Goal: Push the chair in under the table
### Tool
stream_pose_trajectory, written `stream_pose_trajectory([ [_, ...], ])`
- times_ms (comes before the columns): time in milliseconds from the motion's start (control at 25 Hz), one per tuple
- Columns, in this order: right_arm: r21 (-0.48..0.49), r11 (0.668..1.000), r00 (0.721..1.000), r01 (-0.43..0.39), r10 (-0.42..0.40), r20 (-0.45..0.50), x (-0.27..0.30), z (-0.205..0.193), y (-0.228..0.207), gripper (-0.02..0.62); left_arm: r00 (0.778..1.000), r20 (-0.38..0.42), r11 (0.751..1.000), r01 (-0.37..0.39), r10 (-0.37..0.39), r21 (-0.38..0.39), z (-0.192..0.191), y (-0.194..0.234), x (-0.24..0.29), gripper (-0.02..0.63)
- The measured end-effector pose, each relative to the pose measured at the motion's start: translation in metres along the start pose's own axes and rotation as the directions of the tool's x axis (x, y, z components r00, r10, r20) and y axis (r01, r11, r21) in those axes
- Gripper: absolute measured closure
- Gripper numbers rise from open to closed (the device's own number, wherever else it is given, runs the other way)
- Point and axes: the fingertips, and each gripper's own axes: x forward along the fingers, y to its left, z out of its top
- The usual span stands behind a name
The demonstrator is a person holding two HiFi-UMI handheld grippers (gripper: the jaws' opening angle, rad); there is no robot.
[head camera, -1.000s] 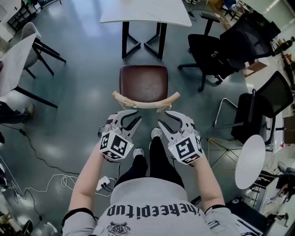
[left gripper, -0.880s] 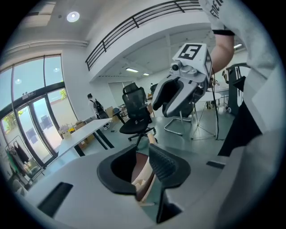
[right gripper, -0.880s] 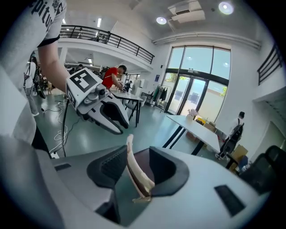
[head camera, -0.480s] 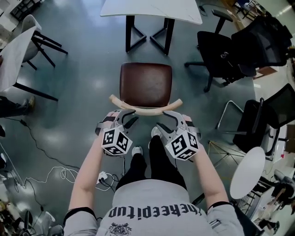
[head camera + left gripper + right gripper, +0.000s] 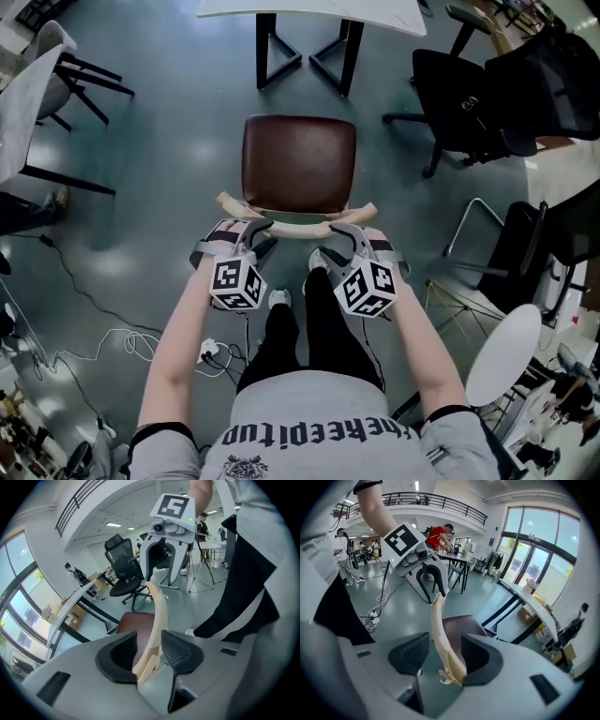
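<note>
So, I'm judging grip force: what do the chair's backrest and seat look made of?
Backrest: pale, matte curved strip, likely bent plywood; its end looks layered and splintery. Seat: dark brown with a soft sheen, probably leather or vinyl, can't tell which.

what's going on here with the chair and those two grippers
A person holds a gripper in each hand. The left gripper and right gripper both straddle the curved backrest of the chair, fingers opening and not clamped on it. The chair stands out from the table, not yet pushed in.
</note>
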Motion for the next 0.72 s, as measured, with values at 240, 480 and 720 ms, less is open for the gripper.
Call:
stream_pose_trajectory([
  [240, -0.058, 0.998, 0.998, -0.022, 0.018, -0.066, 0.02, -0.021, 0.005, 0.371, 0.999, -0.044, 0.999, 0.031, -0.03, 0.025, -0.013, -0.005, 0.017, 0.422],
  [480, -0.107, 0.994, 0.993, -0.022, 0.01, -0.118, 0.035, -0.038, 0.005, 0.371, 0.996, -0.077, 0.998, 0.046, -0.043, 0.037, -0.023, -0.01, 0.029, 0.419],
  [720, -0.129, 0.991, 0.989, -0.04, 0.02, -0.149, 0.05, -0.046, 0.006, 0.373, 0.995, -0.081, 0.998, 0.065, -0.063, 0.016, -0.025, -0.014, 0.038, 0.41],
])
